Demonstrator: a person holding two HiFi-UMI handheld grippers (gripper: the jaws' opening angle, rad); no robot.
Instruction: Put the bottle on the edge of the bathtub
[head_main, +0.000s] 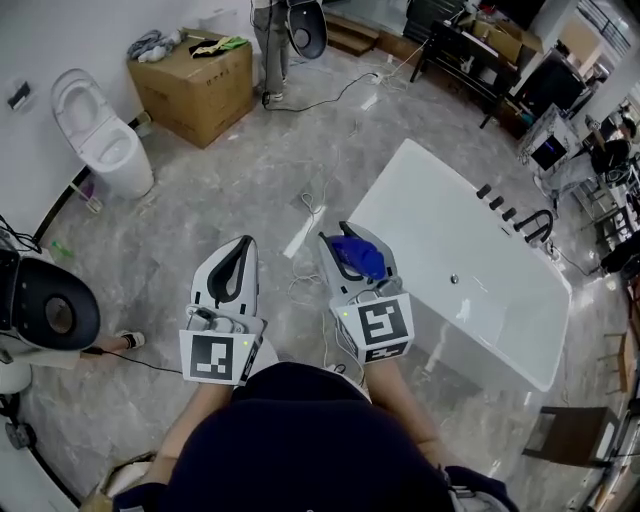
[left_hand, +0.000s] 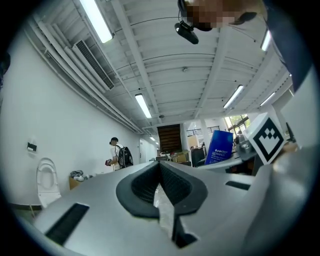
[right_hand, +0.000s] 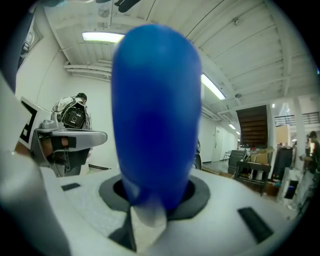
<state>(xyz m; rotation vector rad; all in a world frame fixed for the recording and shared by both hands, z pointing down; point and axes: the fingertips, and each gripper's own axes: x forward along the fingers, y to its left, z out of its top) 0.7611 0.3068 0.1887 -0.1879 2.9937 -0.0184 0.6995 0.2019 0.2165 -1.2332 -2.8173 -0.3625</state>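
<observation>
Your right gripper (head_main: 350, 255), closest to you, has its jaws spread wide and clamped on the blue bottle (right_hand: 155, 115), held just beside the bathtub (head_main: 392, 178) rim. Your left gripper (head_main: 235, 262), farther from the bathtub, is pinched together, holding nothing.

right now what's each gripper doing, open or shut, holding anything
left gripper: shut, nothing between its jaws
right gripper: shut on the blue bottle
</observation>
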